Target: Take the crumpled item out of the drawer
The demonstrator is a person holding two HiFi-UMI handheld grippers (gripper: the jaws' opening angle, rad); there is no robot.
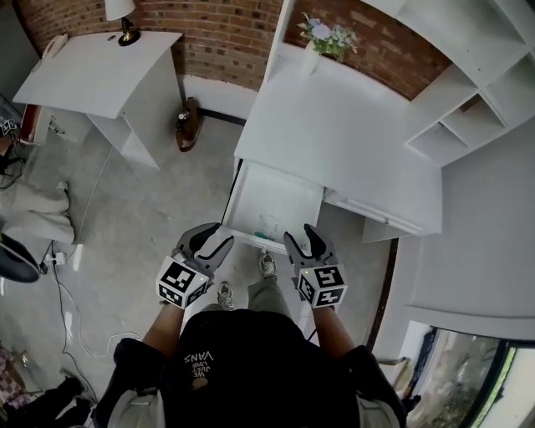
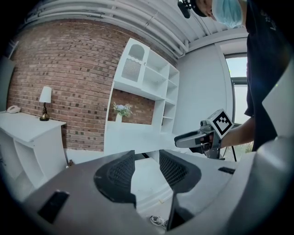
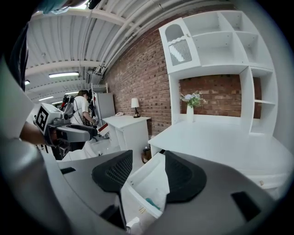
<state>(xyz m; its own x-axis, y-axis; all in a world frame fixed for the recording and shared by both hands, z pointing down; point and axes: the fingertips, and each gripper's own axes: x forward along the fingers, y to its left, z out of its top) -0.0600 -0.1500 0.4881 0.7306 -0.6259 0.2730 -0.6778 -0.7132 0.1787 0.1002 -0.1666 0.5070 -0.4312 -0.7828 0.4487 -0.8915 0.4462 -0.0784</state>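
The white desk's drawer (image 1: 251, 194) stands pulled open just ahead of me. Inside it, near the front wall, lies a small pale teal crumpled item (image 1: 269, 227); the right gripper view shows this teal item (image 3: 150, 203) low between the jaws, inside the drawer (image 3: 138, 190). My left gripper (image 1: 211, 239) hovers open at the drawer's front left corner, and my right gripper (image 1: 303, 241) hovers open at its front right. Neither holds or touches anything. In the left gripper view the jaws (image 2: 147, 161) frame the drawer floor (image 2: 146, 180), with the right gripper (image 2: 193, 137) alongside.
The desk top (image 1: 334, 134) carries a flower vase (image 1: 322, 38). A shelf unit (image 1: 468, 92) rises at the right. A side table (image 1: 100, 71) with a lamp (image 1: 124, 21) stands at the left. Cables (image 1: 67, 284) run over the floor. My shoes (image 1: 267, 266) are under the drawer front.
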